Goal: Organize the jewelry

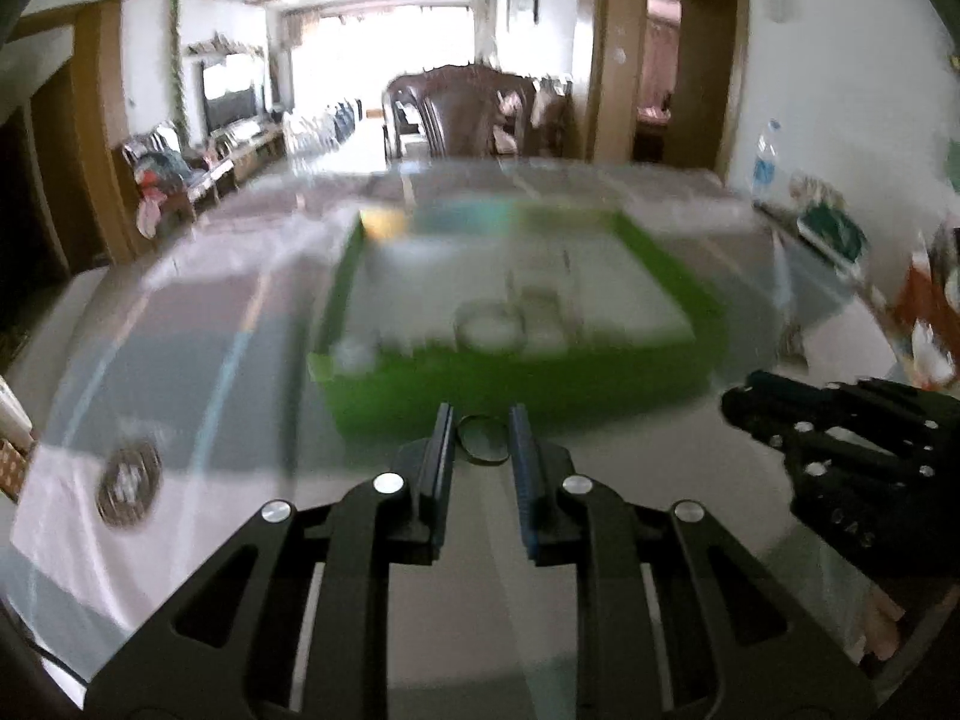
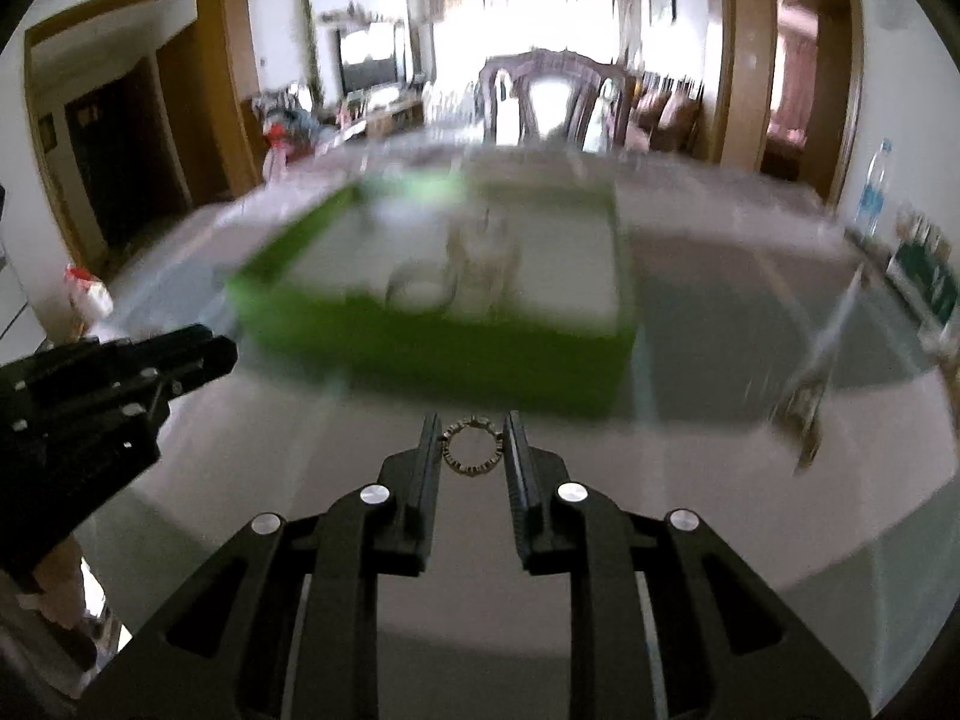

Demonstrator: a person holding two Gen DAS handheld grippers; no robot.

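Both grippers each pinching a ring, above the worktop, short of the green tray.

Left gripper (image 1: 480, 438) was clamped on a thin plain ring (image 1: 483, 439); right gripper (image 2: 471, 444) was clamped on a studded ring (image 2: 471, 445), each ring held between the pads at the fingertips. Beyond them the glossy worktop (image 1: 240, 372) carried the green tray (image 2: 432, 354), blurred, with ring-like pieces on its pale inner floor. A chair (image 1: 462, 108) stood at the far edge.
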